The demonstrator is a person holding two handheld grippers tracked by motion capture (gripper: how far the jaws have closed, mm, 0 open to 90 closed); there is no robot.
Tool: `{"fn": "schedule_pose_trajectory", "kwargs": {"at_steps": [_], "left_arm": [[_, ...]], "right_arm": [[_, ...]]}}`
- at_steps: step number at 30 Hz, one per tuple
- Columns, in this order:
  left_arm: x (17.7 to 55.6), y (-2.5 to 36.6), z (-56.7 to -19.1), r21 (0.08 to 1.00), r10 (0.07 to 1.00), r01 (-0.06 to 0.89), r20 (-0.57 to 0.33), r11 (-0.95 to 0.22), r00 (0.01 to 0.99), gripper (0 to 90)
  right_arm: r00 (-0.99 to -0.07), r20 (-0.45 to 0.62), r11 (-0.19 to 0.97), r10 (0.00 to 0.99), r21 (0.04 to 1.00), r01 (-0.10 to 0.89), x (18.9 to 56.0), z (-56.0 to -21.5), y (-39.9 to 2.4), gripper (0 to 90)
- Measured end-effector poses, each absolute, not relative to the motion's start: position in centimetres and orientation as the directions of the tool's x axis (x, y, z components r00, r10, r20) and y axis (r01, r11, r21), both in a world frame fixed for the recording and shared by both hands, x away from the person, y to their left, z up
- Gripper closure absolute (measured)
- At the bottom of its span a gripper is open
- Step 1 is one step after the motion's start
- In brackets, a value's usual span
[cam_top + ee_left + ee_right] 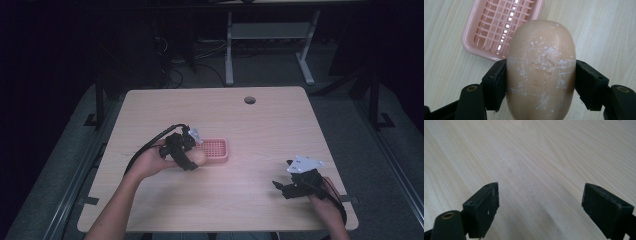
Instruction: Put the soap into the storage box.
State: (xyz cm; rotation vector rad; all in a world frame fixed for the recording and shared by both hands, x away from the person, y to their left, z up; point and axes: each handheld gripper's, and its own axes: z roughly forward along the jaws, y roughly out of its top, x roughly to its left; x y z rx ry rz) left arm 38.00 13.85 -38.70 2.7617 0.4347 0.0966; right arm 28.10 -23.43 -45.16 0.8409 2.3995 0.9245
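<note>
The left gripper (192, 159) holds a soap (541, 72) clamped across its middle, one jaw on each long side, just at the near left edge of the pink dish (216, 149). From where I stand the step looks like setting the soap into that dish. To do it well, I would carry the soap a little farther over the rim until it hangs above the slotted floor, keep it level, lower it until it rests on the ribs, and only then let the jaws part. The grip sits on a curved, smooth surface, so any twist on the way could let the bar slide; a slow, straight move seems safest.

The right gripper (294, 185) rests low near the table's (270, 125) front right corner, well apart from the dish, its jaws spread wide with nothing between them.

The soap is an oval, tan-pink bar, rounded at both ends, its top dusted with white flecks and faint scuff lines. The dish is a shallow pink tray with a grid of slots, sitting about mid-table.
</note>
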Motion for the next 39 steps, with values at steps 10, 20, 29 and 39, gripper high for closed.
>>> {"fn": "schedule_pose_trajectory", "kwargs": {"at_steps": [10, 20, 29, 39], "left_arm": [[39.0, 12.8, -38.5, 0.34, 0.297, 0.276, 0.01, -0.899, 0.955, 31.8], [40.1, 12.3, -38.6, 0.337, 0.296, 0.278, 0.004, -0.9, 0.955, 31.8], [41.1, 11.5, -38.6, 0.322, 0.292, 0.276, 0.0, -0.906, 0.956, 31.8], [42.0, 11.0, -38.5, 0.32, 0.288, 0.272, 0.002, -0.908, 0.958, 31.8]], "right_arm": [[-0.722, -0.169, 0.589, 0.671, 0.713, 0.38, 28.1, -45.1, -23.5, 13.8], [-0.723, -0.167, 0.586, 0.67, 0.717, 0.377, 28.1, -45.2, -23.4, 13.8], [-0.719, -0.163, 0.58, 0.676, 0.72, 0.382, 28.2, -45.2, -23.6, 13.8], [-0.719, -0.16, 0.577, 0.677, 0.722, 0.383, 28.2, -45.2, -23.6, 13.8]]}}
